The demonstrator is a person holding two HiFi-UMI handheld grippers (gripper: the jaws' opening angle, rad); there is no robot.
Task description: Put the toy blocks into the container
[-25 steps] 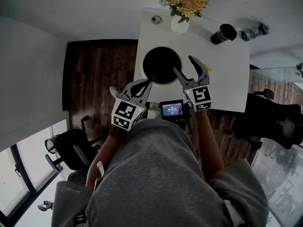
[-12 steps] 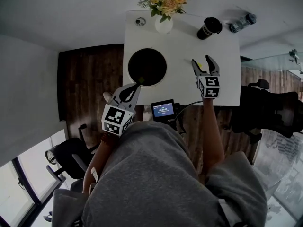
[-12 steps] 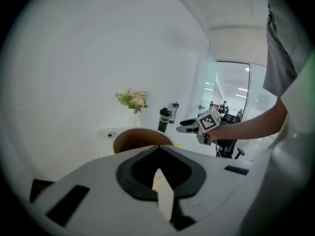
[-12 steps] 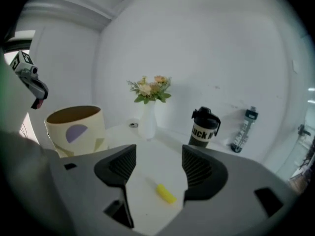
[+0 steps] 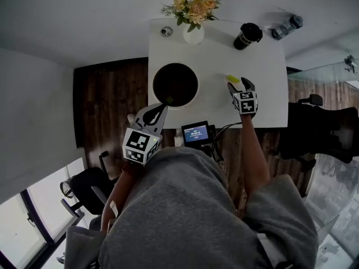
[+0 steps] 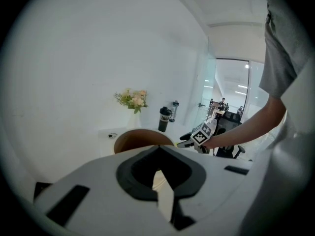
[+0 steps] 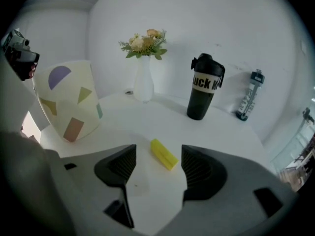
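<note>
Right gripper (image 5: 238, 84) is held low over the white table (image 5: 263, 102), jaws spread. The yellow block (image 7: 164, 154) lies flat on the table between the jaw tips, touched by neither. Left gripper (image 5: 164, 106) is held at the near rim of the container (image 7: 69, 100) (cream, coloured shapes on the wall), jaws pressed together. A small green bit (image 5: 168, 100) is seen at its tips; whether it is gripped cannot be told. Black tumbler (image 7: 204, 87) and flower vase (image 7: 144, 82) are set well behind the block.

Smooth plastic block (image 7: 164, 154), matt table (image 7: 162, 116)
</note>
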